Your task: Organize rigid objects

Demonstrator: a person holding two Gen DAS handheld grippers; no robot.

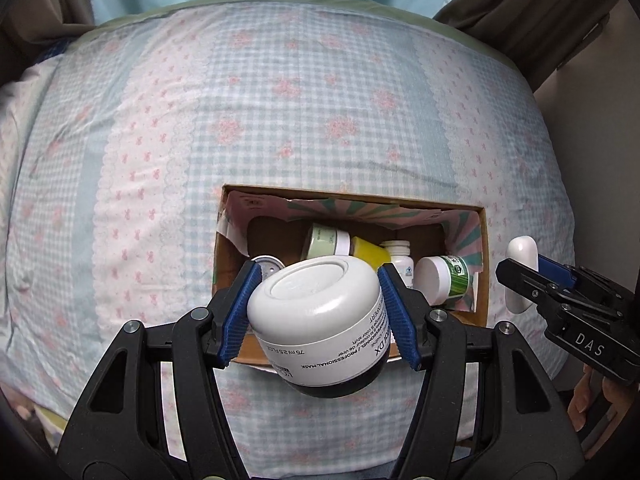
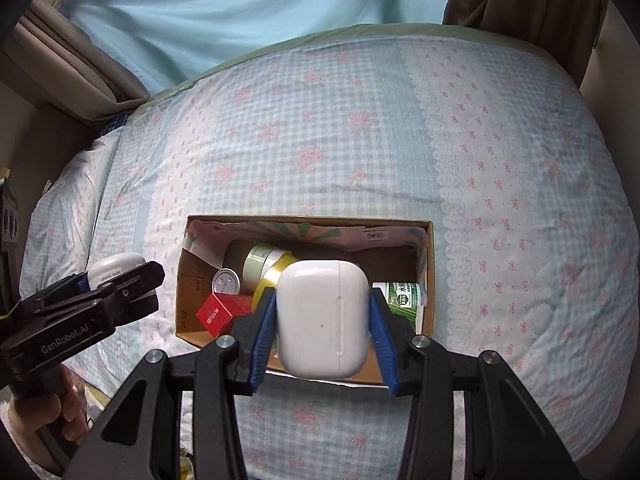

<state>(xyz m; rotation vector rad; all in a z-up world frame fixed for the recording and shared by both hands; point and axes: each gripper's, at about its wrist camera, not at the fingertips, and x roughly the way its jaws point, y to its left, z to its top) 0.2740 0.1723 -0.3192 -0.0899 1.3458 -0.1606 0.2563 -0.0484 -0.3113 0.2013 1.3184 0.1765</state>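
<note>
The left gripper (image 1: 320, 312) squeezes a white jar (image 1: 320, 320) between its blue pads (image 1: 396, 316). The jar is tipped, with its flat white end toward the camera and its dark end low. It hangs over the near left part of a cardboard box (image 1: 482, 272).

The right gripper (image 2: 322, 320) squeezes a white earbud case (image 2: 322, 318) between its blue pads (image 2: 262, 332). The case hangs over the near edge of the cardboard box (image 2: 430, 276). In the left view the right gripper (image 1: 520, 276) shows just off the right side of the box.

Inside the box lie more things. There is a pale green jar (image 1: 326, 240) on its side, a yellow thing (image 1: 370, 254) beside it, a small white bottle (image 1: 398, 252), and a green tub with a white lid (image 1: 442, 278) on the right. A little silver tin (image 2: 226, 282) sits at the left, with a red box (image 2: 220, 314) just in front of it.

The box sits on a bed (image 1: 280, 112) with a blue checked cover that has pink flowers
</note>
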